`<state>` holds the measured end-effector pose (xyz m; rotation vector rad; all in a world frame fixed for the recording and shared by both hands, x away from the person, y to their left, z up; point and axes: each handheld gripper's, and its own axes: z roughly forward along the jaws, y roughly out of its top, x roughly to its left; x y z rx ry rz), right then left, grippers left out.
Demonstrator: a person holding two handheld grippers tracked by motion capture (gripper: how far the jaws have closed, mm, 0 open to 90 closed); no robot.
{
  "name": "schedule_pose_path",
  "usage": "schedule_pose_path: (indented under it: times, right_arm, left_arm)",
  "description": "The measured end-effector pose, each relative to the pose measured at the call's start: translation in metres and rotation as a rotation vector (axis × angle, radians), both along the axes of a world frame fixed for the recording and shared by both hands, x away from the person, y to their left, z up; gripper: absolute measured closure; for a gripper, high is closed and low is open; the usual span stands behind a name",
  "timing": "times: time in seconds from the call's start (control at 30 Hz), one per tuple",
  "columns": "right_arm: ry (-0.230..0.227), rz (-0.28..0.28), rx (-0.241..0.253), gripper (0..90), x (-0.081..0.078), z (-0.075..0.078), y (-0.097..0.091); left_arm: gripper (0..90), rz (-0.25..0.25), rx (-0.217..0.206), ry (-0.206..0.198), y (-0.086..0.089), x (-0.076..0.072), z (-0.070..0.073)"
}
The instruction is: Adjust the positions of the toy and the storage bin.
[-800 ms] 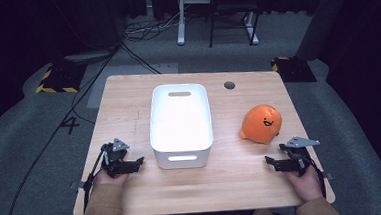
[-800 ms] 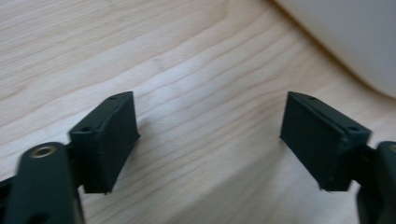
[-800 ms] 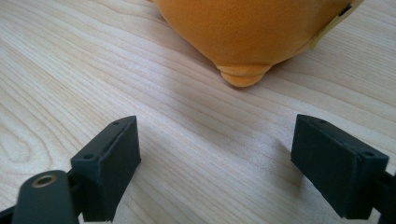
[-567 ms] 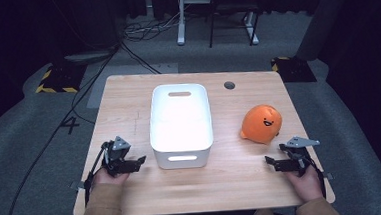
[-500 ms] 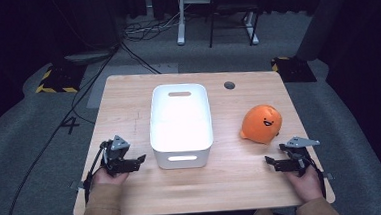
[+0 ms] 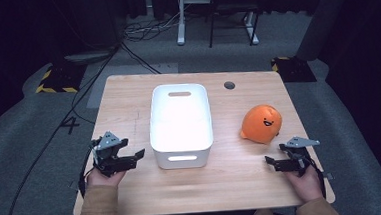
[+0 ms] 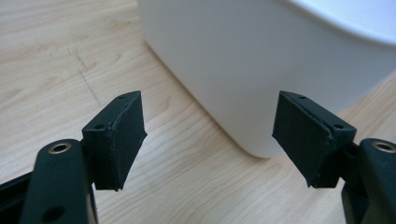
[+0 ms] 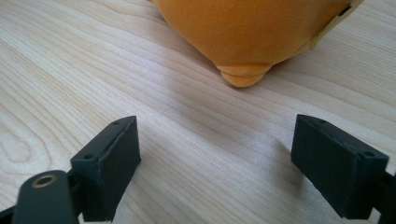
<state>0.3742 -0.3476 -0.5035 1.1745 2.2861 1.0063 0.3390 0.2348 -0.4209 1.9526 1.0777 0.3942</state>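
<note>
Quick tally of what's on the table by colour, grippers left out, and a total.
White: 1, the bin
Orange: 1, the plush toy
Total: 2, both resting on the wooden table

Parted black fingers (image 7: 116, 140) over wooden table (image 7: 56, 60), white bin (image 7: 261, 65) corner just beyond.

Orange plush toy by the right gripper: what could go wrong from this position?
The orange plush toy is round and soft, so the open right gripper may nudge it away rather than straddle it. It could also catch on the rim of the white bin. The open left gripper sits close to the bin and might bump it.
</note>
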Motion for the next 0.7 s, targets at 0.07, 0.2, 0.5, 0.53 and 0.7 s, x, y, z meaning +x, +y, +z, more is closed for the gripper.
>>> schedule_pose_path:
  times: [0.07, 0.2, 0.5, 0.53, 0.7]
  right_arm:
    - [0.000, 0.000, 0.000, 15.6, 0.000, 0.000, 0.000]
    - [0.000, 0.000, 0.000, 15.6, 0.000, 0.000, 0.000]
    - [-0.002, -0.001, 0.000, 15.6, 0.000, 0.000, 0.000]
    - [0.000, -0.002, 0.001, 15.6, 0.000, 0.000, 0.000]
    - [-0.001, -0.001, 0.000, 15.6, 0.000, 0.000, 0.000]
  left_arm:
    - [26.4, -0.017, -0.016, -0.016, -0.002, -0.004, 0.010]
    - [26.9, -0.016, -0.048, -0.041, -0.004, -0.009, 0.023]
    - [27.9, 0.014, -0.091, -0.076, -0.015, -0.009, 0.038]
    - [28.3, 0.015, -0.089, -0.078, -0.017, -0.009, 0.040]
    - [28.9, 0.005, -0.091, -0.082, -0.026, -0.003, 0.043]
